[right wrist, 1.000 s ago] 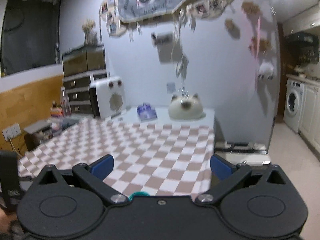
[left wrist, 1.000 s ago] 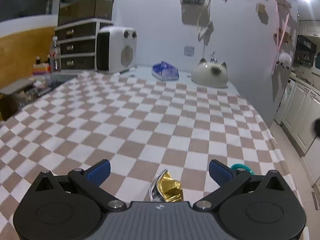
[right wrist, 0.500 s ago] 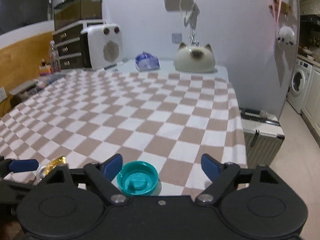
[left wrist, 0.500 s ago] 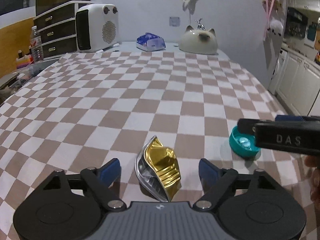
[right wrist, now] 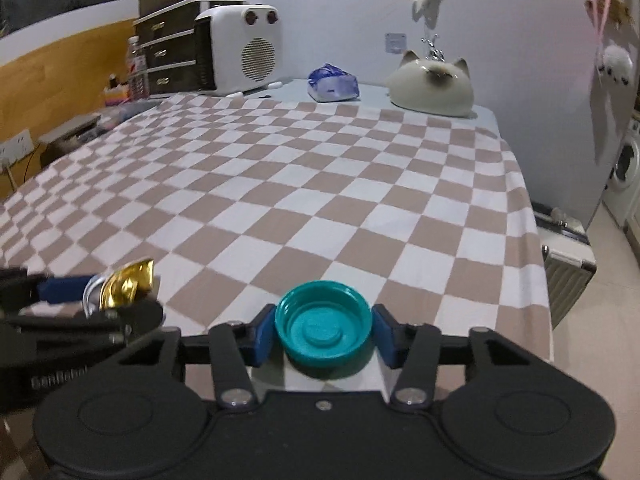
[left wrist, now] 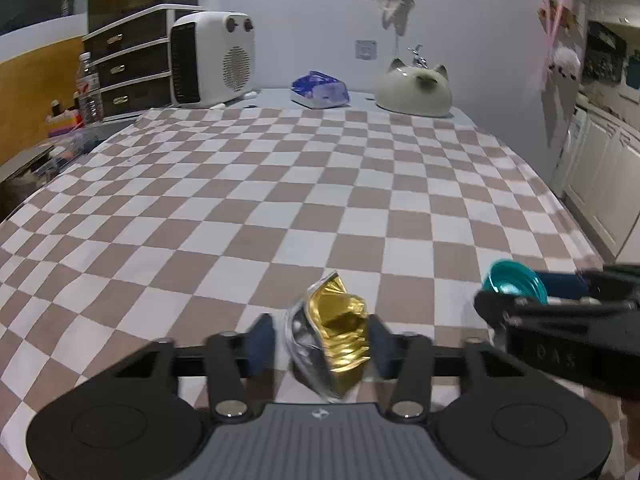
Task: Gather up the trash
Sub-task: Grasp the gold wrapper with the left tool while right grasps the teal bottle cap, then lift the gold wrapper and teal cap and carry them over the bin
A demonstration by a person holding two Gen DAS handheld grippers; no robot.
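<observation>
Left gripper pinches the crumpled gold foil wrapper; right gripper clamps the round teal plastic lid. Both should lift squarely, keeping pressure even.

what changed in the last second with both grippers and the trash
Both grippers came down toward the table's near edge and their jaws narrowed. The left gripper closed around the gold wrapper, and the right gripper closed around the teal lid, which now looks tilted in the left view. The heater, tissue pack and cat ornament at the far end of the checkered cloth stayed put.
</observation>
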